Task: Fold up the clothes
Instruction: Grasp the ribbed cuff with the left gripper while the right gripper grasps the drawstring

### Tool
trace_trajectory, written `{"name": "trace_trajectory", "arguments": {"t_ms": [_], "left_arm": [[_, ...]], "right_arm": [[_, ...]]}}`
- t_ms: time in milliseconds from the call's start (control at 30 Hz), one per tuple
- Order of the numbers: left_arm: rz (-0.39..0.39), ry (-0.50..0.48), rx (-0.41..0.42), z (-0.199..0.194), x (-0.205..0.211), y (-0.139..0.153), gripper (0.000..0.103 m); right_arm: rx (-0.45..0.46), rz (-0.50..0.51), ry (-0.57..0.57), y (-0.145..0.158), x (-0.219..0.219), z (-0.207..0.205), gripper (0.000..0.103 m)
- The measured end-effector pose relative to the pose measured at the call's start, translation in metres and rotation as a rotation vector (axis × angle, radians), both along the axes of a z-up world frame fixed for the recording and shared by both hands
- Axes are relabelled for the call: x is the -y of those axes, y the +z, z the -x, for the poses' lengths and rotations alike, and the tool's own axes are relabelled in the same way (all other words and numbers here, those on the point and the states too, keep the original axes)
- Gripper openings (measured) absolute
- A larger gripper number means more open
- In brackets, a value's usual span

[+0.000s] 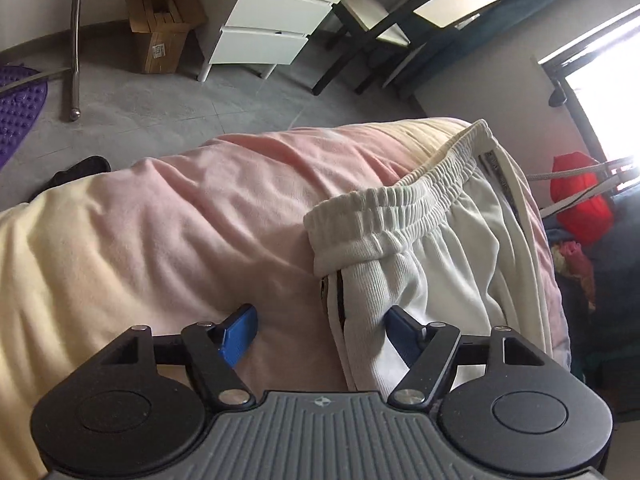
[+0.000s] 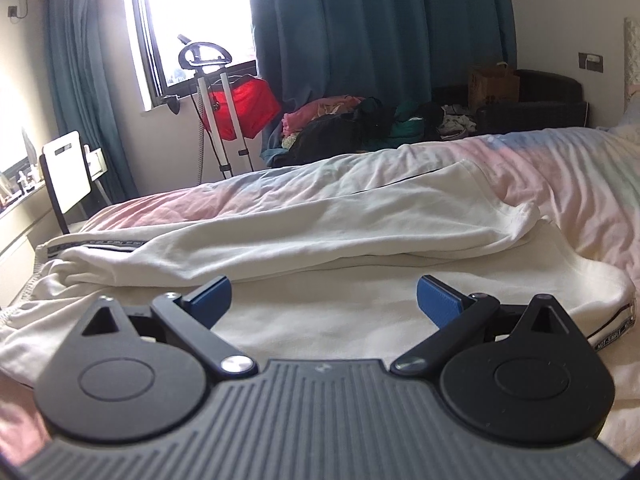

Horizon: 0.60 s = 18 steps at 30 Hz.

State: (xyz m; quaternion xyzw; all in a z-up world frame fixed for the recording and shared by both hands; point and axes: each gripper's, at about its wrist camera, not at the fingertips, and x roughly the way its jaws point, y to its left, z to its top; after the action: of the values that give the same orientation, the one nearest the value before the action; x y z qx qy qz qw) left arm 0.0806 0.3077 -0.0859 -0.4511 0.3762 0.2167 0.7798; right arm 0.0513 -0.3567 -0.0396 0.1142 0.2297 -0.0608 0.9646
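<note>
We see white pants flat on pink bed. Stretchy waist points at bed edge, legs run long across bed. Left gripper wide open over pants side. Right gripper wide open above pants, holding nothing.

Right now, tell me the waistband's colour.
Off-white, ribbed elastic waistband; clearest in the left wrist view.

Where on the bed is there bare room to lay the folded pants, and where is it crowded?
Free: the pink-and-cream bedspread left of the white pants, from the waistband toward the bed's floor-side edge. Also the sheet beyond the pant legs on the right side. Crowded: the clothes pile past the bed.
</note>
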Motion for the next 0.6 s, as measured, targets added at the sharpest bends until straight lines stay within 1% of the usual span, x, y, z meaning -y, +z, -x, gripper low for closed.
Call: {"name": "trace_trajectory", "arguments": {"t_ms": [67,100,133,200,233,267,300,367,433,467,567,600], "left_arm": [[0.032,0.007,0.091,0.005,-0.002,-0.001,0.071],[0.063,-0.002,0.142,0.009,-0.001,-0.001,0.064],[0.103,-0.018,0.189,0.012,-0.001,-0.002,0.055],[0.125,-0.024,0.255,0.021,0.007,0.000,0.048],[0.133,-0.027,0.290,0.026,0.009,0.003,0.048],[0.139,-0.039,0.307,0.027,0.012,0.005,0.048],[0.144,-0.057,0.309,0.026,0.016,0.007,0.048],[0.158,-0.094,0.285,0.019,0.023,0.004,0.050],[0.141,-0.107,0.235,0.009,0.029,-0.003,0.057],[0.123,-0.116,0.223,0.004,0.031,-0.006,0.059],[0.088,-0.108,0.195,-0.007,0.028,-0.012,0.054],[0.101,-0.093,0.198,-0.007,0.026,-0.014,0.051]], "right_arm": [[-0.005,-0.012,-0.037,-0.001,0.007,0.000,0.101],[-0.007,-0.018,-0.056,-0.001,0.010,0.000,0.101],[-0.009,-0.024,-0.074,-0.002,0.014,0.000,0.101],[-0.014,-0.036,-0.111,-0.003,0.021,0.000,0.101],[-0.016,-0.042,-0.130,-0.003,0.024,0.000,0.101],[-0.015,-0.042,-0.155,-0.003,0.028,0.000,0.101],[-0.011,-0.039,-0.189,-0.002,0.032,0.001,0.101],[-0.014,-0.088,-0.263,-0.006,0.046,0.005,0.101],[-0.022,-0.152,-0.340,-0.010,0.064,0.009,0.101],[-0.026,-0.185,-0.378,-0.013,0.072,0.011,0.101],[-0.019,-0.295,-0.521,-0.021,0.100,0.022,0.101],[-0.008,-0.337,-0.576,-0.025,0.109,0.029,0.101]]}}
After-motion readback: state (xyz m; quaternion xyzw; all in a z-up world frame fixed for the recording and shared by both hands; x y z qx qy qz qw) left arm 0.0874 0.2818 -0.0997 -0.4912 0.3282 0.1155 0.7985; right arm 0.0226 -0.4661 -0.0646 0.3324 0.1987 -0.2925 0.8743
